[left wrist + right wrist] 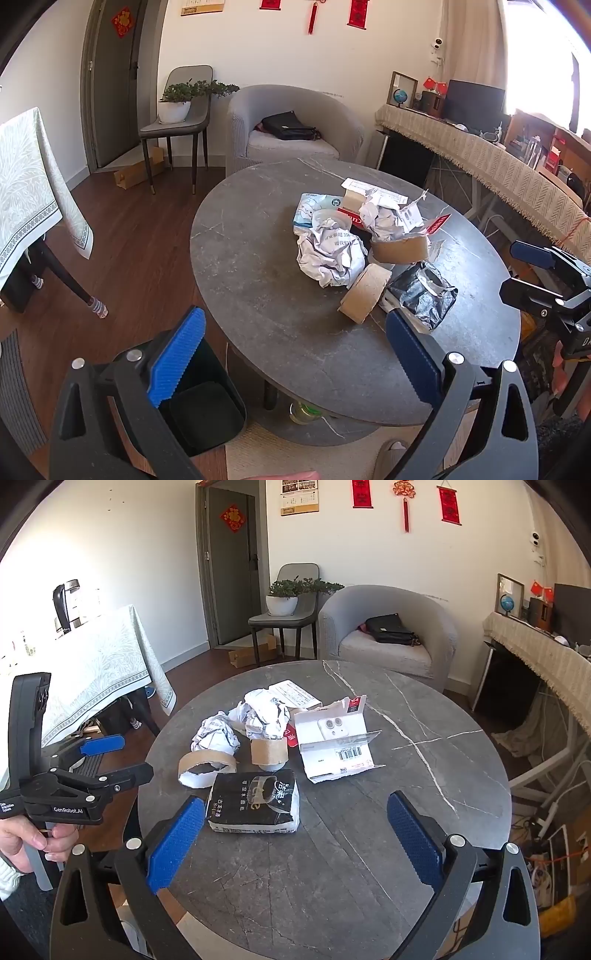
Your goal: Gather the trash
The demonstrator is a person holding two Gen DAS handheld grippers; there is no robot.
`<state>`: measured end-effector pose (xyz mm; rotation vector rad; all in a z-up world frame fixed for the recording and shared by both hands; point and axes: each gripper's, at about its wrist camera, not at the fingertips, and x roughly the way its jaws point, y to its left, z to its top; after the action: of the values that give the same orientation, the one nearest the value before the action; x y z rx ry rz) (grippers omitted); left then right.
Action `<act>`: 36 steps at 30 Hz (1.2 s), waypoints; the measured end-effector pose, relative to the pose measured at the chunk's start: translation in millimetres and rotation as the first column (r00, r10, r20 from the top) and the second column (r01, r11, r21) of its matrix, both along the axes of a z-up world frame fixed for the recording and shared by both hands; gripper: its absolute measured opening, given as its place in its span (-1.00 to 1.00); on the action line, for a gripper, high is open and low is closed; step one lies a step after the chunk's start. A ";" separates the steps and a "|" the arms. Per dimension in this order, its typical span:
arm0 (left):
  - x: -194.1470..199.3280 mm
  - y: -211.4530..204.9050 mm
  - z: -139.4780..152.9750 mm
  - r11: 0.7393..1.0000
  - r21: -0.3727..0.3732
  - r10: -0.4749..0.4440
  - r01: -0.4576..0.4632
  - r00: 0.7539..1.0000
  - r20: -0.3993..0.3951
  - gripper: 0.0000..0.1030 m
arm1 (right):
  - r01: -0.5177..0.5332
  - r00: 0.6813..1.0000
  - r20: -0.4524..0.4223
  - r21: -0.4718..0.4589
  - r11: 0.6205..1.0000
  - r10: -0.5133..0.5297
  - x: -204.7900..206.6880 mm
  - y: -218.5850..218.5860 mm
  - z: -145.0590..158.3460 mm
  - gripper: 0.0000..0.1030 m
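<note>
Trash pile mid grey round table; both tongs, L & R, agape w/ nothing held.

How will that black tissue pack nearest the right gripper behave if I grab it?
The black tissue pack looks torn open and partly emptied, so it is probably light and will likely squash between the fingers. Its glossy plastic wrap may slip. Lying flat on the table, it seems unlikely to roll.

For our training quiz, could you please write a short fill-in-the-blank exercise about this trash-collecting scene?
1. The trash lies on a round grey ___.
2. The black tissue pack is nearest the ___ gripper.
3. Both the left gripper and the right one are ___.
4. The black bin stands on the ___.

Missing words: table; right; open; floor
</note>
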<state>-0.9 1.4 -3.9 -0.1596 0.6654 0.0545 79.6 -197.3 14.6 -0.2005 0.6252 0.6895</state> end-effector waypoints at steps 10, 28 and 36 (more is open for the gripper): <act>1.1 0.2 1.5 1.000 -0.002 0.002 -0.002 1.000 -0.006 0.93 | -0.003 1.000 -0.003 -0.008 1.000 0.003 -0.5 3.6 -1.3 0.94; -0.1 -2.1 3.4 1.000 -0.002 0.004 -0.004 1.000 -0.009 0.93 | -0.004 1.000 -0.002 -0.007 1.000 0.004 -1.0 3.3 -1.0 0.94; 0.1 -2.7 3.1 1.000 0.000 0.001 -0.001 1.000 -0.009 0.93 | -0.004 1.000 -0.003 -0.007 1.000 0.004 -1.1 3.7 -1.3 0.94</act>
<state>-0.8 -1.4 -0.7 -0.1595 0.6738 0.0563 78.5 -193.6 13.3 -0.2072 0.6299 0.6919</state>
